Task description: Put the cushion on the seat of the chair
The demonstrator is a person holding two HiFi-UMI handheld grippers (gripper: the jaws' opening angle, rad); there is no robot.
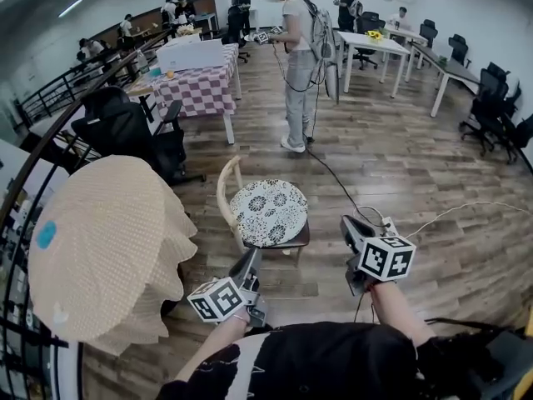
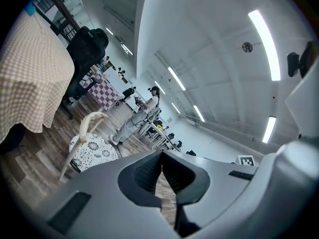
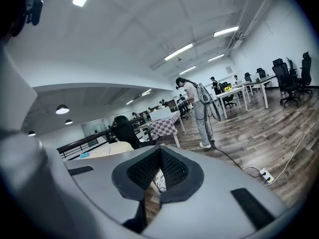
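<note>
In the head view, the cushion (image 1: 268, 212) lies on the seat of the chair (image 1: 223, 192) at the centre of the frame, with the backrest on its left. The left gripper (image 1: 251, 254) is just below the chair at lower centre. The right gripper (image 1: 349, 222) is to the chair's right, beside a power strip (image 1: 388, 222) on the floor (image 1: 400, 157). A near table (image 1: 100, 248) fills the lower left, with an office chair (image 1: 125, 132) behind it. A far table (image 1: 204, 86) at upper left carries a box (image 1: 191, 54). A person (image 1: 296, 65) stands behind the chair at top centre. A cable (image 1: 337, 177) lies on the floor between the person and the strip. More tables (image 1: 375, 44) stand at upper right.
</note>
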